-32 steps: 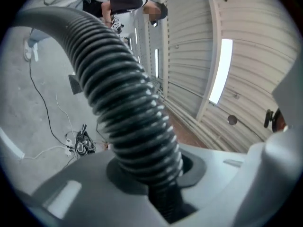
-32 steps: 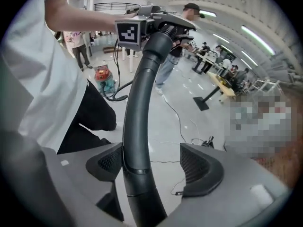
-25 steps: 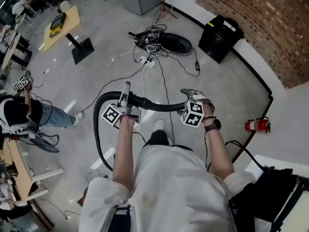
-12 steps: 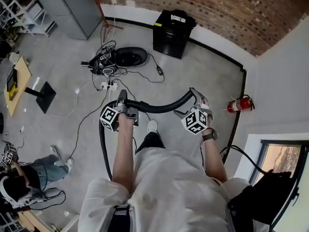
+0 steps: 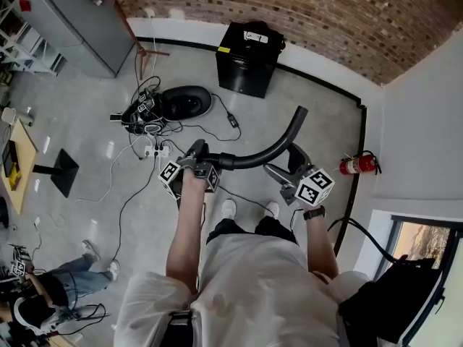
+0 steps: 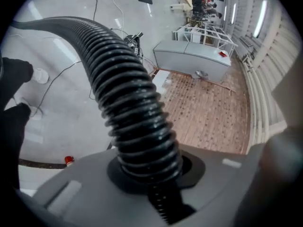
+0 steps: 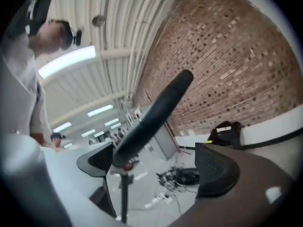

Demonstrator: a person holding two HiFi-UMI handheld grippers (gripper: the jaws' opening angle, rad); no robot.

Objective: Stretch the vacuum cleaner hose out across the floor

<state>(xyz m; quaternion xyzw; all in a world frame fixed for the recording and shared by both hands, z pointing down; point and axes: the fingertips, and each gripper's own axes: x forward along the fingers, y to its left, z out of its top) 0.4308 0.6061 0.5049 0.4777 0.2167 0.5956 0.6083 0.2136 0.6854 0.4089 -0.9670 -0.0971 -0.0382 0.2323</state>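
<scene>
A black ribbed vacuum hose (image 5: 246, 159) hangs between my two grippers at waist height. My left gripper (image 5: 194, 166) is shut on it, and the ribs (image 6: 123, 93) run away from the jaws (image 6: 149, 174). The hose's smooth black end tube (image 5: 298, 118) sticks up toward the brick wall. My right gripper (image 5: 284, 163) stands open around this tube (image 7: 151, 117). Its jaws (image 7: 156, 164) have just been closing. The tube lies near the left pad (image 7: 97, 160), clear of the right one. Where the rest of the hose runs is hidden behind my arm.
A black rounded machine (image 5: 184, 101) with tangled cables sits on the concrete floor ahead. A power strip (image 5: 155, 150) lies near it. By the brick wall stand a black box (image 5: 246, 49) and a red fire extinguisher (image 5: 358, 165). A person (image 5: 43, 295) sits at lower left.
My view has swung toward the brick wall. Both grippers moved and rolled. The hose between them bent upward, and its end tube now sticks out past the right gripper, whose jaws stand wider.
</scene>
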